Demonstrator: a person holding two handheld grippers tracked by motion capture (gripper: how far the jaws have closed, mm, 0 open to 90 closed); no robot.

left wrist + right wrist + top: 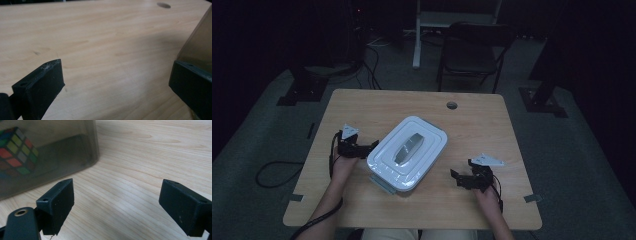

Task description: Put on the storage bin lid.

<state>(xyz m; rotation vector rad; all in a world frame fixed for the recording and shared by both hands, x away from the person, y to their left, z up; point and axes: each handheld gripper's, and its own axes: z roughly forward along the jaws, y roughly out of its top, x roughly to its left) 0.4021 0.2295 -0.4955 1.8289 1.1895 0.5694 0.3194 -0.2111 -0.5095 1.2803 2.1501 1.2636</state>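
Right now the white-lidded storage box, smoky see-through walls showing a colourful puzzle cube inside, sits mid-table between the left gripper and right gripper, both jaws spread wide, gripping nothing.

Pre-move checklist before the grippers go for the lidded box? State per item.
1. Left gripper open: ok, jaws spread wide in the left gripper view.
2. Right gripper open: ok, jaws apart with bare table between them.
3. Left gripper at the box: ok, it sits beside the box's left side; actual contact cannot tell.
4. Right gripper at the box: not ok, it is apart from it, off the right side.
5. Lid seated on the box: ok, it lies flat with the grey handle on top; latches cannot tell.
6. Contents known: ok, a colour cube shows through the tinted wall.
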